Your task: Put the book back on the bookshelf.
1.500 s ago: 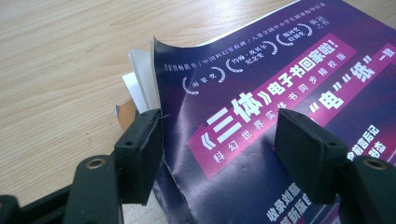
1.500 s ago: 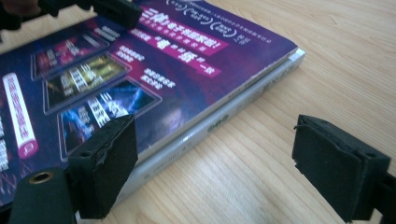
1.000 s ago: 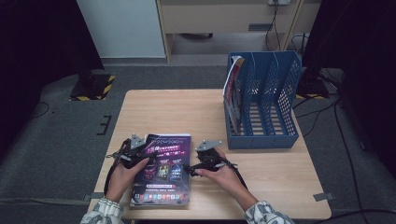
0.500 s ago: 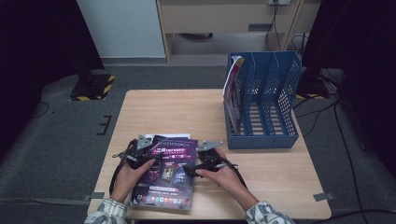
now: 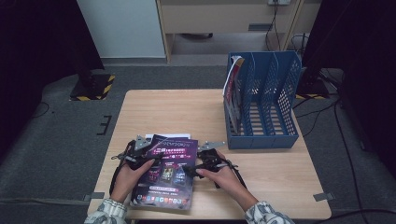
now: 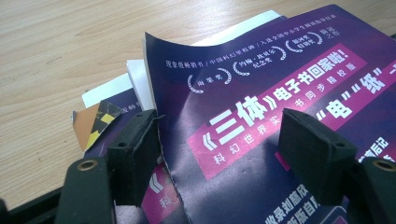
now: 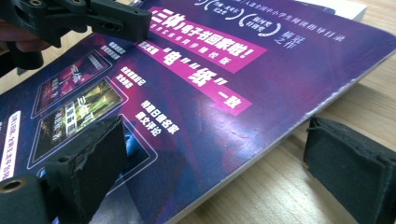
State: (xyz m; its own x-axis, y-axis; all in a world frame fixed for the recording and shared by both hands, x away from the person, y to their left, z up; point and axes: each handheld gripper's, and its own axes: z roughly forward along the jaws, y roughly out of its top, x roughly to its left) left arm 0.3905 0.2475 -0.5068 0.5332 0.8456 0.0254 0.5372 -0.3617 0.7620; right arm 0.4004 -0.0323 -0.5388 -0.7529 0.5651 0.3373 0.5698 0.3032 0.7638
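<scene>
The magazine lies at the table's near edge, straddled by both spread grippers; nothing seems pinched. Its curled cover may be torn if only that is caught.

Dim and murky around the evenly lit tabletop from above, bright and sharp up close, with a soft sheen of overhead glare on the glossy purple magazine between the fingers, faint shadow under its edge, and nearest finger pads slightly blurred.
</scene>
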